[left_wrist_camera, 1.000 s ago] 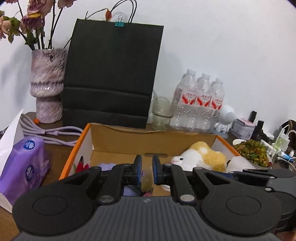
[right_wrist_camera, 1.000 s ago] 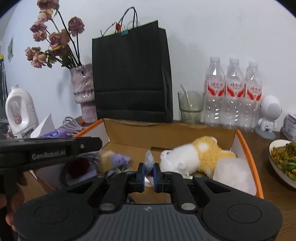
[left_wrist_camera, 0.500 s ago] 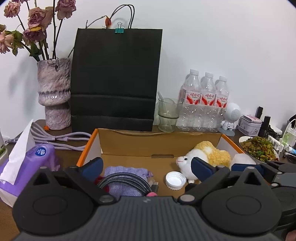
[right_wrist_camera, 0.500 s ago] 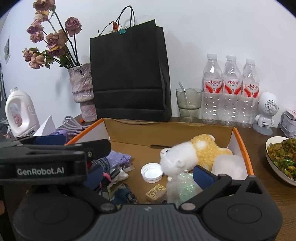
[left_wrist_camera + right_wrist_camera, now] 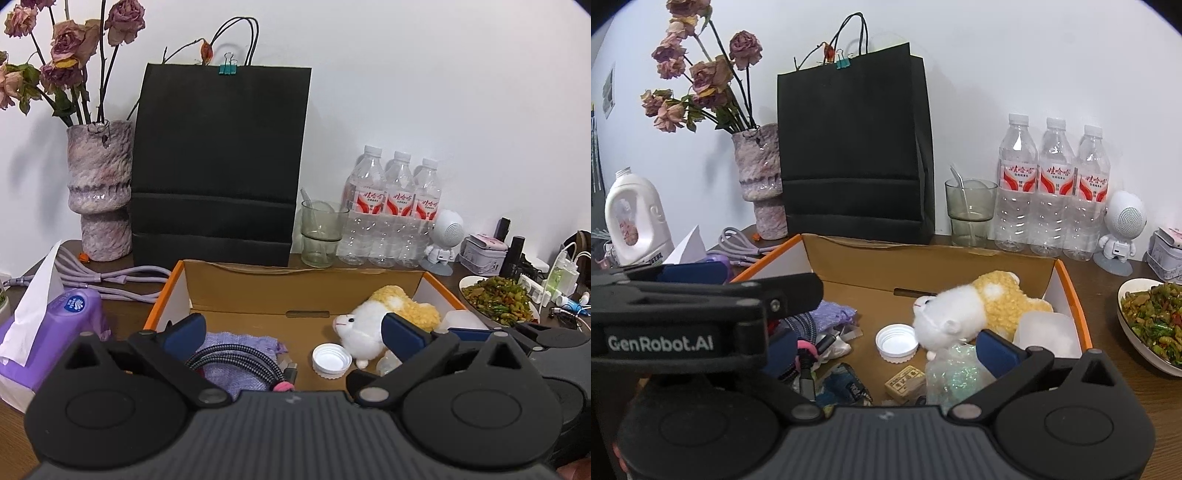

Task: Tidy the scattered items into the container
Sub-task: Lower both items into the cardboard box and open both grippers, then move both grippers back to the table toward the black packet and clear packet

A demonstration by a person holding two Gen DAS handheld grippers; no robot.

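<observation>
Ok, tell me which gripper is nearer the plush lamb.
Right. The right gripper, jaws open, has one finger beside the plush lamb; the left gripper hangs open over the box's cable side, farther off.

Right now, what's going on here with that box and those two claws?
A person holds a claw in each hand over the cardboard box. The left claw and right claw are both open and hold nothing. Already in the box lie a plush toy, a white cap, a braided cable and a purple cloth.
</observation>
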